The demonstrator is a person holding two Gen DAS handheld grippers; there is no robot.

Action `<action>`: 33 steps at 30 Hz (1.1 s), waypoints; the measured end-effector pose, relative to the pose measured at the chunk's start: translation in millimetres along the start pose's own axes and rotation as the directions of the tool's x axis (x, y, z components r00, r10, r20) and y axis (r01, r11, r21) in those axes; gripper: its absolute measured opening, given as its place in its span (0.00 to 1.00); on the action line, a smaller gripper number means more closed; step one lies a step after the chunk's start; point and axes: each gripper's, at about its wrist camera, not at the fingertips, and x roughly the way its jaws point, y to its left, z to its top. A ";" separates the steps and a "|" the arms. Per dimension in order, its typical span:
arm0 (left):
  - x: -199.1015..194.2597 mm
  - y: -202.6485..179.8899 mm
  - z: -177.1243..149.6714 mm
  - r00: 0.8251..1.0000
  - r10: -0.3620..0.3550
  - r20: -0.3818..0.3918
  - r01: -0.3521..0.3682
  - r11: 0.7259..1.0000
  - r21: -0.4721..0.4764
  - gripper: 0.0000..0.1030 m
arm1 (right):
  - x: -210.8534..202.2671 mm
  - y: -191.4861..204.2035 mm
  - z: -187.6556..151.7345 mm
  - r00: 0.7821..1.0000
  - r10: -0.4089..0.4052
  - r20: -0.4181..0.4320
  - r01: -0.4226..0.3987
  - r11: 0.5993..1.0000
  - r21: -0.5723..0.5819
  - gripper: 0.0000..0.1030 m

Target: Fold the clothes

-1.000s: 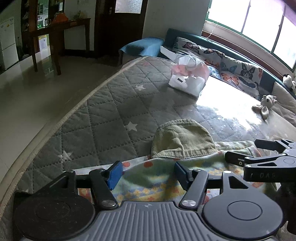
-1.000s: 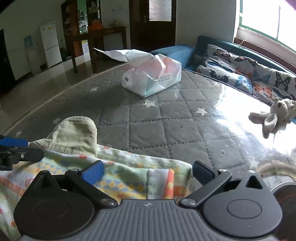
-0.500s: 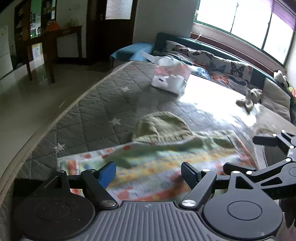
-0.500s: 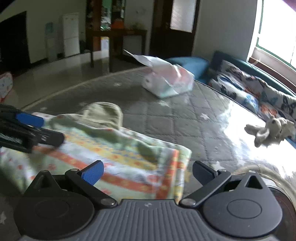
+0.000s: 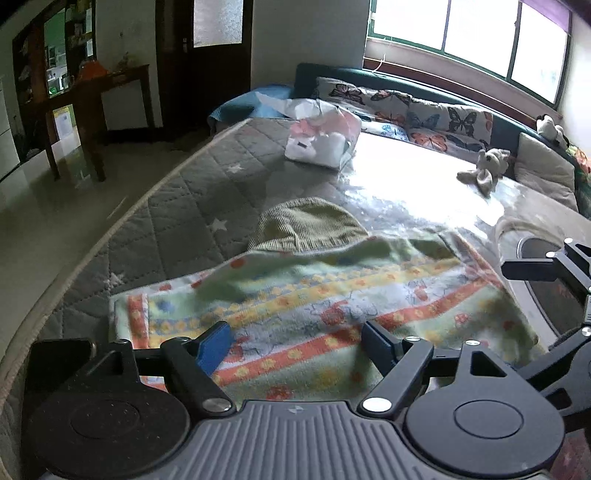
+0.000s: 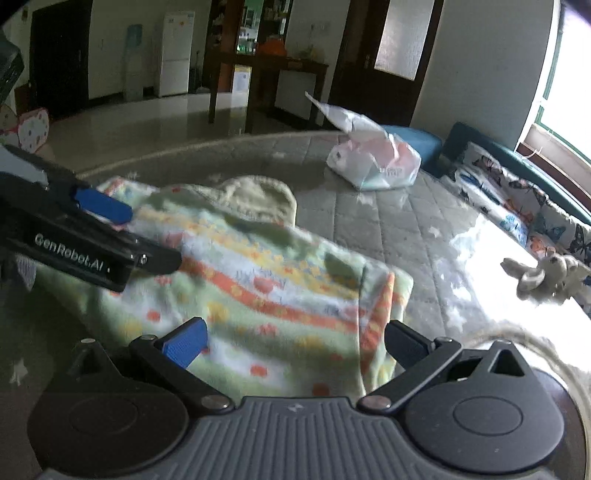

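while its jaws are opening with nothing pressed between the pads, the left hand-held gripper (image 5: 295,341) hangs over the near edge of a pale green fleece garment patterned with orange, yellow and blue stripes (image 5: 332,306), which lies spread flat on a grey quilted mattress with white stars (image 5: 192,199). the right hand-held gripper (image 6: 295,341) stands with its jaws wide apart above the garment's other near corner, clamped on nothing. an olive corduroy hood (image 5: 308,225) sticks out from the garment's far edge onto the mattress. farther back lie a white and pink plastic bag (image 5: 323,138) and a small beige plush toy (image 5: 484,170). butterfly-print cushions (image 5: 424,114) line the far side under a bright window (image 5: 476,33).
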 end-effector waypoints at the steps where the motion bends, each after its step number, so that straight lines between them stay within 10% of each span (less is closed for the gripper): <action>1: 0.3 -0.1 -1.0 1.000 0.002 0.000 -0.002 1.000 0.000 0.81 | -1.3 -1.5 -3.2 1.000 0.002 -0.005 -0.002 1.000 0.004 1.00; 33: -30.6 -7.5 -26.1 1.000 0.016 0.024 -0.016 1.000 -0.014 0.95 | -54.7 -60.1 -59.4 0.984 -0.175 -0.031 0.177 0.966 0.187 1.00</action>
